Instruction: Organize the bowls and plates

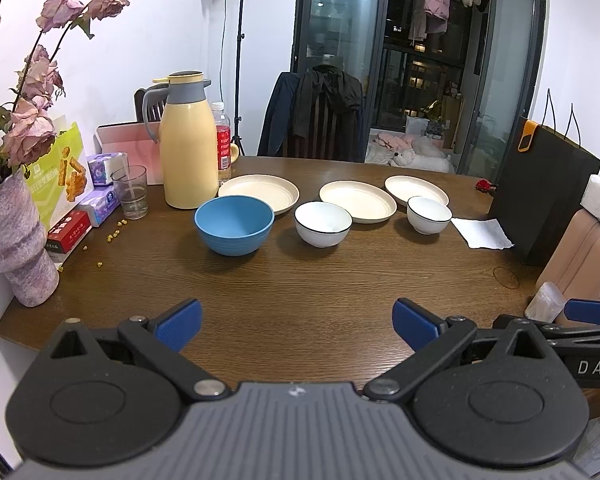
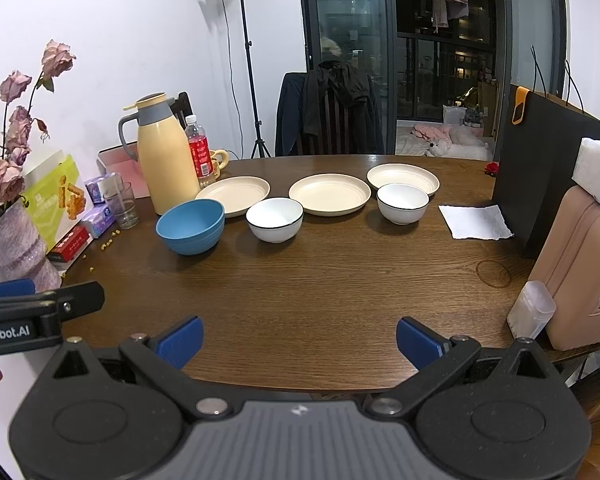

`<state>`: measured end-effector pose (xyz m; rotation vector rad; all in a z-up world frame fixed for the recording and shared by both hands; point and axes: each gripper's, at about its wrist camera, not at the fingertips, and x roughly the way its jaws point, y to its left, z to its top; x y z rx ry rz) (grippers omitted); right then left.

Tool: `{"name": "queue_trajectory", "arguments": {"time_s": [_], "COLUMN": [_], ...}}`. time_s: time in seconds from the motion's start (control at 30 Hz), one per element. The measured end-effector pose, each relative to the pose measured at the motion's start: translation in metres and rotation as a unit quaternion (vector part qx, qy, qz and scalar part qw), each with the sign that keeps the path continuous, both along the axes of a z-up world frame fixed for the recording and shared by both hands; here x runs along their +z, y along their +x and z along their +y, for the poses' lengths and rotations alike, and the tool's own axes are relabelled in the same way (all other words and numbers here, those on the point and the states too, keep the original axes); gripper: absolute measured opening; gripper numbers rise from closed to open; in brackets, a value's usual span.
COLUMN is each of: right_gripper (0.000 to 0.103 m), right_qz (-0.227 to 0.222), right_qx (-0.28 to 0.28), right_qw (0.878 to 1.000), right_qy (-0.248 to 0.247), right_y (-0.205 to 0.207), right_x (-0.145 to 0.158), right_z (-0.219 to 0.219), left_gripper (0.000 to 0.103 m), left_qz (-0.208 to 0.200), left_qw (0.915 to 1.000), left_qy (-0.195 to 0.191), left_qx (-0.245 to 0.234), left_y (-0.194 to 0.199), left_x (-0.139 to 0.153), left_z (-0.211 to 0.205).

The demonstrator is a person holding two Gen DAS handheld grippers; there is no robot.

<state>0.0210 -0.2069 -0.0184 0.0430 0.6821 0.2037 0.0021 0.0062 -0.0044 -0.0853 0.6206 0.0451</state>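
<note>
Six dishes laid out across the far half of the wooden table (image 1: 300,280), both grippers hanging back at the near edge.

Left gripper (image 1: 297,326) spread wide, holding nothing, low over bare wood at 6 o'clock; right gripper (image 2: 299,340) likewise wide and unloaded, just beside it. Toward 12 o'clock, three cream plates in a row: left plate (image 1: 259,193), middle plate (image 1: 358,201), right plate (image 1: 416,190). In front of them, three bowls: blue bowl (image 1: 234,224) at 11 o'clock, overlapping the left plate's near rim; first white bowl (image 1: 323,223) between left and middle plates; second white bowl (image 1: 429,214) against the right plate. Yellow thermos (image 1: 188,144) just behind the blue bowl. Paper napkin (image 1: 482,233) at 2 o'clock, beside a black bag (image 1: 548,196).
</note>
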Motion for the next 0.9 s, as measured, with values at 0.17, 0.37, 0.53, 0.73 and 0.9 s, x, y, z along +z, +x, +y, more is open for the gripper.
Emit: {"name": "queue_trajectory", "arguments": {"time_s": [0.17,0.37,0.53,0.73,0.9], "right_gripper": [0.103,0.103,0.103,0.103,0.103], "right_qz": [0.0,0.0,0.002,0.006,0.003], "right_qx": [0.0,0.002,0.004,0.003,0.011], "right_qw": [1.0,1.0,1.0,1.0,1.0], "right_qy": [0.0,0.0,0.0,0.001,0.0], "right_y": [0.0,-0.002,-0.003,0.0,0.004], "right_x": [0.0,-0.002,-0.005,-0.005,-0.005], "right_z": [0.0,0.001,0.002,0.005,0.013], "left_gripper": [0.103,0.103,0.103,0.103,0.103], "left_qz": [0.0,0.0,0.0,0.001,-0.001], "left_qw": [1.0,1.0,1.0,1.0,1.0], "left_qy": [0.0,0.0,0.001,0.001,0.002], "left_qx": [0.0,0.0,0.0,0.0,0.003], "left_y": [0.0,0.0,0.0,0.0,0.0], "left_x": [-0.001,0.0,-0.001,-0.001,-0.001], "left_z": [0.001,0.001,0.001,0.0,0.005]}}
